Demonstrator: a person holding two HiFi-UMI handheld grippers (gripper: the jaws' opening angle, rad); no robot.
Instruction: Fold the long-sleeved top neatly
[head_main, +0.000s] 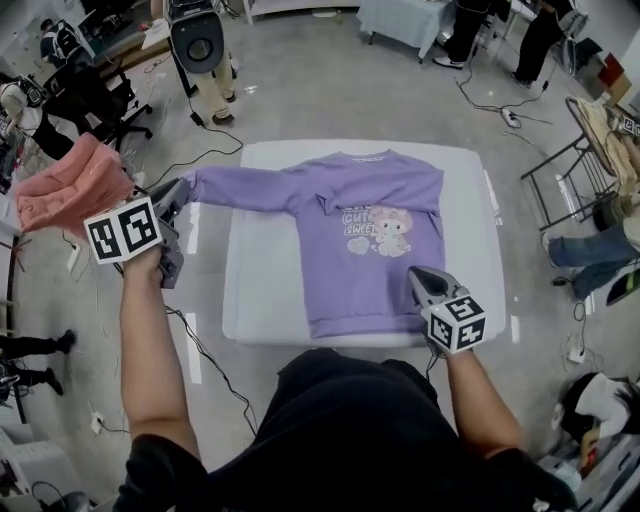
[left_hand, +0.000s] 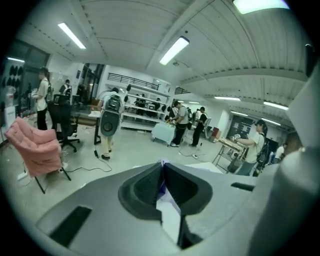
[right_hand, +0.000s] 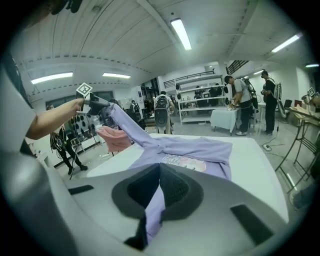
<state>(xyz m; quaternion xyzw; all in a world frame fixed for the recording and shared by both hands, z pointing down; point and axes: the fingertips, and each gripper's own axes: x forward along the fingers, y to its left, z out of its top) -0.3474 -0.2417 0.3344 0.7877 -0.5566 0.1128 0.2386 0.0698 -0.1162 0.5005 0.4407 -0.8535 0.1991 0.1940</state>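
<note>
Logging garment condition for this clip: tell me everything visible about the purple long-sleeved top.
The purple long-sleeved top is soft, knit-looking fabric with a ribbed hem and a pale cartoon print on the chest. It lies front up on the white table. One sleeve is lifted and stretched past the table's edge, cuff pinched in the left gripper; the right gripper pinches the lower side edge. The other sleeve seems folded in.

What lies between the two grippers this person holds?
The purple top: one sleeve runs to the left gripper, the hem to the right gripper, over the white table. The head view shows it.
</note>
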